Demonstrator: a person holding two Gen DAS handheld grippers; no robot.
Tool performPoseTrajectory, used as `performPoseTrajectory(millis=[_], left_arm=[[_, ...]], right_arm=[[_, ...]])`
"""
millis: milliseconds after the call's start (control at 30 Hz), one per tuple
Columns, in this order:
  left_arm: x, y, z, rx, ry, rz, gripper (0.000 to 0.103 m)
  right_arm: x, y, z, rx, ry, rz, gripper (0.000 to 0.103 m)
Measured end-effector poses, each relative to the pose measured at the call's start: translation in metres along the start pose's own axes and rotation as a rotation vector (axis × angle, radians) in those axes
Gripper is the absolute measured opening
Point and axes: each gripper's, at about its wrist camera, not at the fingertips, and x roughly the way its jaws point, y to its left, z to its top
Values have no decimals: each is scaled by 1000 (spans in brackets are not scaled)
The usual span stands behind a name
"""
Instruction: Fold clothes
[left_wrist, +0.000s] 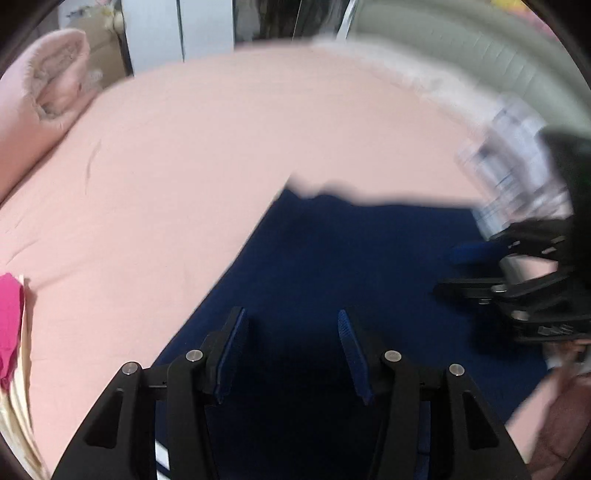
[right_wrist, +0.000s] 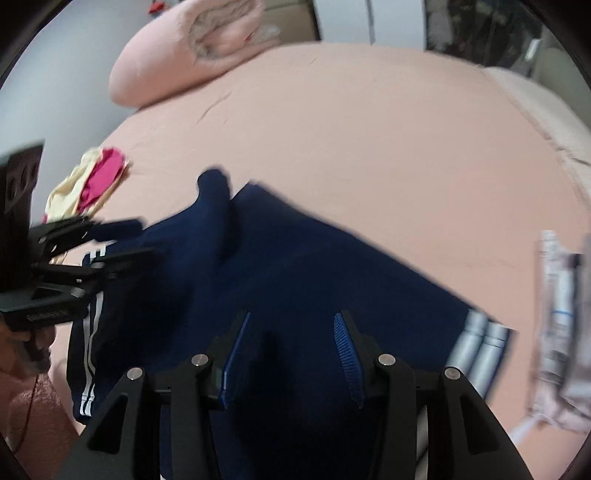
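A navy blue garment (left_wrist: 332, 266) with white side stripes lies spread on the pink bed sheet (left_wrist: 177, 155). It also shows in the right wrist view (right_wrist: 295, 280), with white stripes at its left edge (right_wrist: 88, 332) and grey stripes at its right end (right_wrist: 480, 343). My left gripper (left_wrist: 291, 332) is open and empty just above the garment's near part. My right gripper (right_wrist: 291, 332) is open and empty above the garment. Each gripper shows in the other's view, the right one (left_wrist: 454, 273) at the garment's right edge, the left one (right_wrist: 140, 240) at its left edge.
A rolled pink blanket (right_wrist: 192, 48) lies at the head of the bed. A pink and cream pile of clothes (right_wrist: 92, 181) lies left of the garment. A pale patterned cloth (right_wrist: 561, 317) lies at the right. The frames are blurred by motion.
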Motion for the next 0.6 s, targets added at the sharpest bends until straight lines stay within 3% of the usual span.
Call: performPoseTrajectory(millis=[200,233,300,400,600], left_arm=[[-21,40,-11,-132,-22,78,48],[-32,37,-16,-144,-46,19,48],[-38,30,-29,-129,-26,1,49],[-46,18,-48,-108,4,-27,49],[-62,-4,-86,-64,64,-84,49]], right_arm=[[-29,-8,-17,70,-31,14,46],[-40,-11,-22,78,-40,-5,46],[-56,-17,-35,101,-15,-30,46],[-63,-12,-56,122,40,15,46],[-56,21,-102,45,45,39,46]])
